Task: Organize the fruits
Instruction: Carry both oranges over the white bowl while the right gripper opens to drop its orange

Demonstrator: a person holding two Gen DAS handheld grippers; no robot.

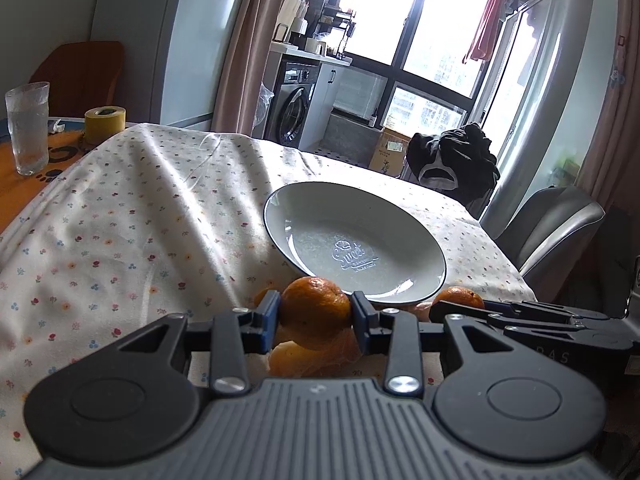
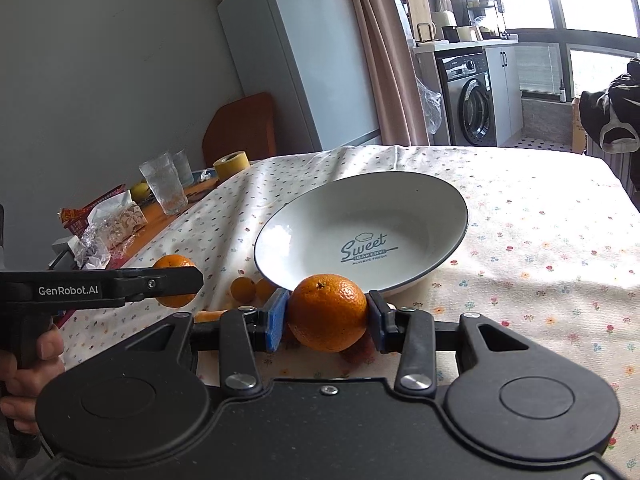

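Note:
My left gripper (image 1: pixel 315 314) is shut on an orange (image 1: pixel 316 308), held just short of the near rim of a white plate (image 1: pixel 316 216) printed "Sweet Bakery". More oranges in a net bag (image 1: pixel 316 360) lie on the cloth below it. My right gripper (image 2: pixel 327 315) is shut on another orange (image 2: pixel 328 312), also at the plate's (image 2: pixel 420 204) near rim. In the right wrist view the left gripper (image 2: pixel 176 282) shows at the left with its orange (image 2: pixel 174 262). In the left wrist view the right gripper's orange (image 1: pixel 460 296) peeks out at the right. The plate holds nothing.
Small oranges (image 2: pixel 244 289) lie on the floral tablecloth (image 2: pixel 520 240) left of the plate. At the far left stand a drinking glass (image 1: pixel 27 128), a yellow tape roll (image 1: pixel 105 124) and snack wrappers (image 2: pixel 108 228). A grey chair (image 1: pixel 552 228) sits at the table's right edge.

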